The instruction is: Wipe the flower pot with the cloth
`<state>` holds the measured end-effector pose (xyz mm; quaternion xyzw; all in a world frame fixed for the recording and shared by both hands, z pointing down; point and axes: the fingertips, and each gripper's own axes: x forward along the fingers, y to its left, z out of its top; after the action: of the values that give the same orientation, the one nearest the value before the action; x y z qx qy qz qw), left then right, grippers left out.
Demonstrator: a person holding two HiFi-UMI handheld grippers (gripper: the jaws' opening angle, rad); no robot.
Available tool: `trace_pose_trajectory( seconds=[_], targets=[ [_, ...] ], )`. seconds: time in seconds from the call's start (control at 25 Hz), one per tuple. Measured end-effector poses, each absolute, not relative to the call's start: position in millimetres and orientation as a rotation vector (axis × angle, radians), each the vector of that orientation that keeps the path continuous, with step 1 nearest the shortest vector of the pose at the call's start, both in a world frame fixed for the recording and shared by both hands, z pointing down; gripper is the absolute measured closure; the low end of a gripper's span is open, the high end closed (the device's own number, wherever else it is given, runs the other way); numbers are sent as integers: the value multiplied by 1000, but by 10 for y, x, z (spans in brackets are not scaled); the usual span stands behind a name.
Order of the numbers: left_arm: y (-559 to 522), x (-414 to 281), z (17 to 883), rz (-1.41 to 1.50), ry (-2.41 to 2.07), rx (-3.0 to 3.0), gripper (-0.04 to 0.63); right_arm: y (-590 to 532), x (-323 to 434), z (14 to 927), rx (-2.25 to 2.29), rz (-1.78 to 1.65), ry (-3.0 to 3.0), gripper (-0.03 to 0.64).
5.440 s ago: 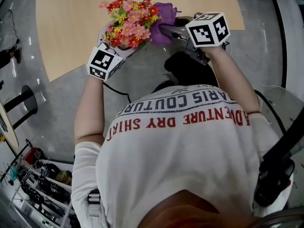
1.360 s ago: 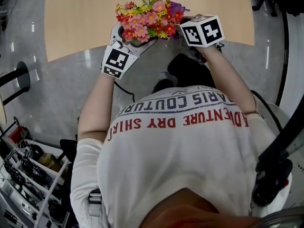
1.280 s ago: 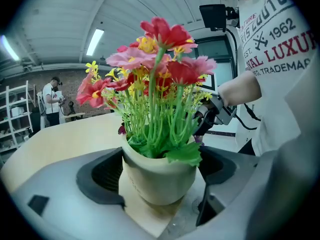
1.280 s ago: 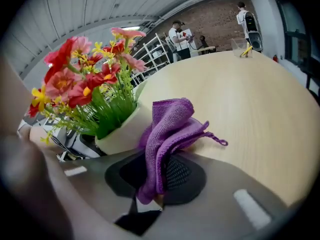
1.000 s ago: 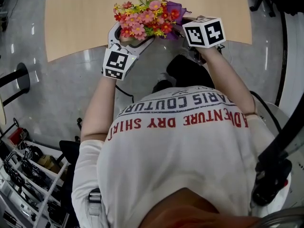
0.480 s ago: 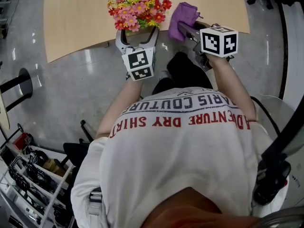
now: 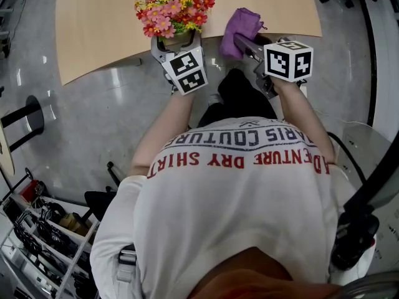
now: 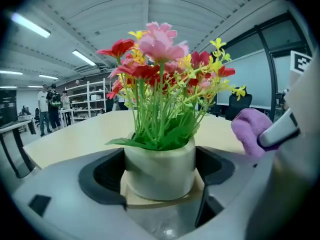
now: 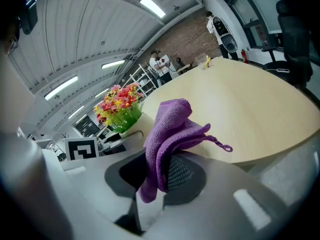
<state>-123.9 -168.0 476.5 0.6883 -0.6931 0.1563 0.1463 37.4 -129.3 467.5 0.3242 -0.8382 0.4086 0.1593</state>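
Left hand-held gripper [image 7: 176, 41] clamps the upright flower pot [image 8: 160, 169] at the counter [image 7: 100, 23] edge, its jaws having just closed a little. Right hand-held gripper [image 9: 159, 176] pinches the purple cloth [image 9: 169, 126], near the pot's right side but apart from it. Wiping likely means moving the cloth leftward.

Pale wood bench [image 7: 93, 23], rounded front edge, flower pot [image 7: 177, 40] sitting on it right at that edge.
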Motion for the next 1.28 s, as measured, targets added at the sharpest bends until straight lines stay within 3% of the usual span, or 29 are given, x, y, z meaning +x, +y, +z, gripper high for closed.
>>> trace_pose_trajectory(
  seconds=[0.36, 0.96, 1.28],
  targets=[
    [-1651, -1266, 4721, 488, -1807, 2218, 149, -1281, 300, 4611, 888, 1183, -2427, 552],
    [-1633, -1293, 4587, 644, -1089, 2695, 149, -1814, -34, 4326, 520, 1192, -2553, 552],
    [-1715, -1391, 4601, 636, -1067, 2705, 152, -2103, -420, 4256, 244, 1103, -2569, 552]
  ],
)
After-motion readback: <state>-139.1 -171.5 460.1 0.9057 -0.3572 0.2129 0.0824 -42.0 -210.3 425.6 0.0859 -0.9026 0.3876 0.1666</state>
